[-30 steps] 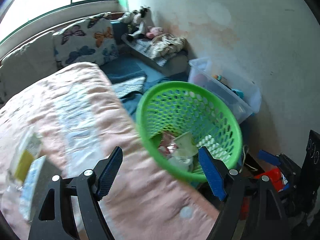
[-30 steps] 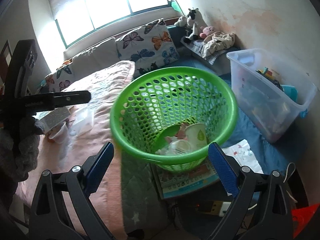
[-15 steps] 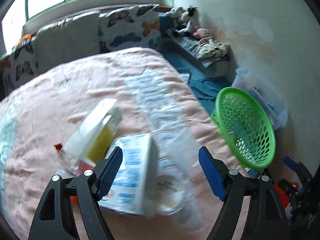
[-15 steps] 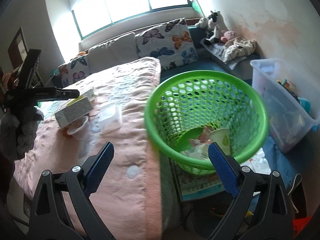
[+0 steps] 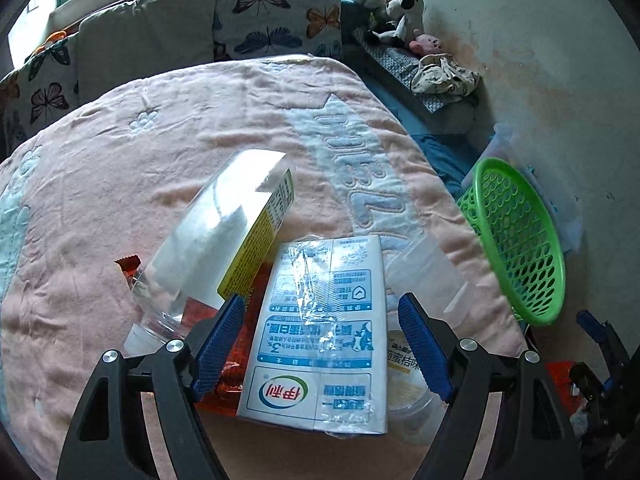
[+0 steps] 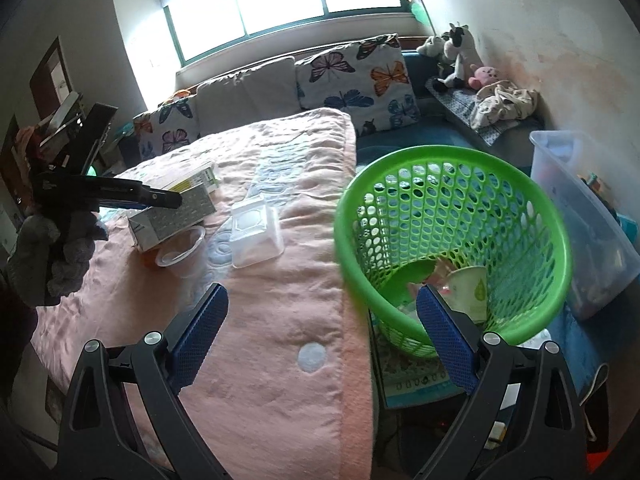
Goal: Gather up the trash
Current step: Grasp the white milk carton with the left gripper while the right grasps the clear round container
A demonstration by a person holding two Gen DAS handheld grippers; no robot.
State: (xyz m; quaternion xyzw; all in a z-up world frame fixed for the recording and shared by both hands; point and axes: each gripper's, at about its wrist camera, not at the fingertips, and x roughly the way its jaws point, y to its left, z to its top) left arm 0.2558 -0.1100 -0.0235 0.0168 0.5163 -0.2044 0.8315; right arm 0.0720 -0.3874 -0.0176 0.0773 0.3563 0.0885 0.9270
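My left gripper [image 5: 322,346] is open, its jaws on either side of a white and blue milk carton [image 5: 320,332] lying on the pink blanket [image 5: 160,152]. A yellow and white box [image 5: 224,240], a red wrapper [image 5: 128,266], a clear plastic cup [image 5: 406,372] and a clear plastic tub [image 5: 428,276] lie beside the carton. The green basket [image 6: 452,240] stands off the bed's right edge with a paper cup [image 6: 470,290] and other trash inside. My right gripper [image 6: 320,338] is open and empty, over the blanket edge next to the basket. The clear tub [image 6: 256,232] also shows in the right wrist view.
Butterfly pillows [image 6: 356,80] and a grey pillow line the bed's head under the window. A clear storage bin [image 6: 580,216] stands by the wall right of the basket. Stuffed toys [image 6: 452,54] and crumpled cloth sit on a low shelf.
My left gripper swung from over the basket to the trash pile on the bed and now straddles the milk carton. My right gripper drifted left, so the basket sits further right in its view.
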